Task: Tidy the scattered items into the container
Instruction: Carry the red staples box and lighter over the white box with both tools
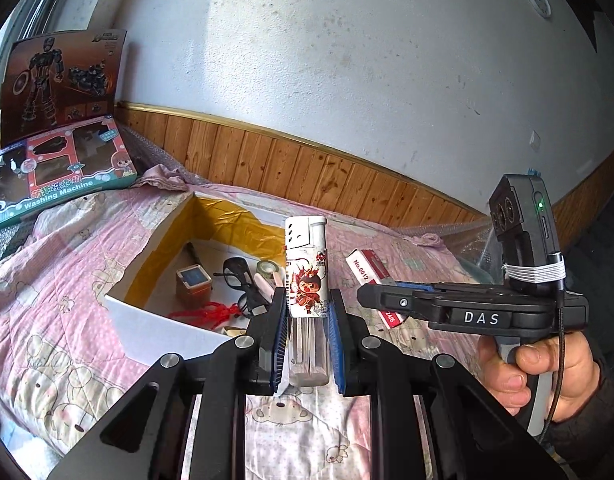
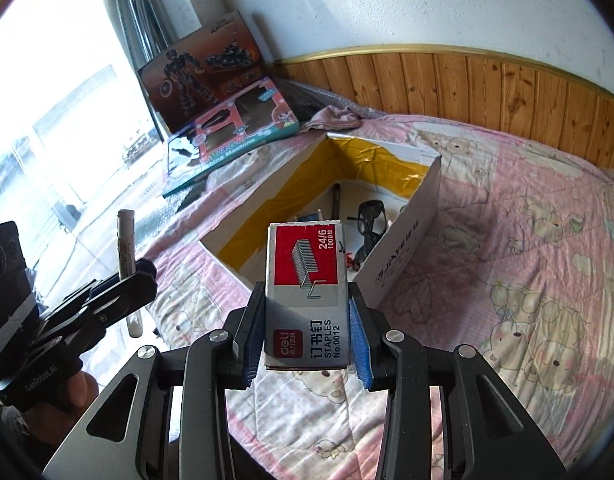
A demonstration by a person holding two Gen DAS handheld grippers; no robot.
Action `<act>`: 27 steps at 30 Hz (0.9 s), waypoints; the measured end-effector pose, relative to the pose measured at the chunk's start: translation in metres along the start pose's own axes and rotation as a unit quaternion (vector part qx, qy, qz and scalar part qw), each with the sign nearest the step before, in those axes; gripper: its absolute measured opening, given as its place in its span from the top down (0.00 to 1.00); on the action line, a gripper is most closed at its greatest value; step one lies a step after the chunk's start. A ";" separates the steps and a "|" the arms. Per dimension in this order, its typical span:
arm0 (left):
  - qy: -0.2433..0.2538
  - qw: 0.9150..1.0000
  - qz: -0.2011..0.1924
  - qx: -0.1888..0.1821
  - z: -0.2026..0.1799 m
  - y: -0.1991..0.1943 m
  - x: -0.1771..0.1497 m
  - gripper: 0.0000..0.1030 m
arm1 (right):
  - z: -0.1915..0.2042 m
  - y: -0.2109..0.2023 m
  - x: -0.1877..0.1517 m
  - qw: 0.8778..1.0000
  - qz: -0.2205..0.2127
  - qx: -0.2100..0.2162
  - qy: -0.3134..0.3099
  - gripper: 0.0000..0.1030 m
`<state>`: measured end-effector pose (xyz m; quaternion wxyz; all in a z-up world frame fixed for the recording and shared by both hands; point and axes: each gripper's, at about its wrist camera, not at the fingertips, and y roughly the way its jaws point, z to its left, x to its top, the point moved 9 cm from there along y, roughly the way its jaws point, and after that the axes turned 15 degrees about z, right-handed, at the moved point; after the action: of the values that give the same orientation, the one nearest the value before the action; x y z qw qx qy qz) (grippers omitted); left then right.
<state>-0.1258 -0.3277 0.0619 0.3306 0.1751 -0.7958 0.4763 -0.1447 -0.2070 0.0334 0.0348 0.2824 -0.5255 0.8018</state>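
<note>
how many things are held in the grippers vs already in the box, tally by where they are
Held in the grippers: 2, lighter in the left, staples box in the right
Visible inside the cardboard box: 6, small tin, glasses, tape roll, pen, red cord, pink stick
Total: 8

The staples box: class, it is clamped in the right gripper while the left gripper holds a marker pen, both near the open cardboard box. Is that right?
One detail is wrong. The left gripper holds a lighter, not a marker pen, as the left wrist view shows. The rest stands: the right gripper clamps the staples box, near the open cardboard box.
</note>
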 end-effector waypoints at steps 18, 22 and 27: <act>-0.043 0.999 0.001 0.032 0.067 0.020 0.047 0.81 | 0.002 0.027 0.074 0.999 0.012 0.004 -0.032 0.62; -0.043 0.998 0.022 0.032 0.073 0.036 0.051 0.81 | -0.001 0.038 0.094 0.999 0.020 0.000 -0.038 0.62; -0.035 0.998 0.045 0.025 0.072 0.055 0.052 0.81 | -0.004 0.054 0.120 0.999 0.029 -0.010 -0.041 0.62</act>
<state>-0.2215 -0.3624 0.0390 0.2764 0.1642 -0.8015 0.5041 -0.2657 -0.2565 0.0466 -0.0072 0.3000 -0.5420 0.7850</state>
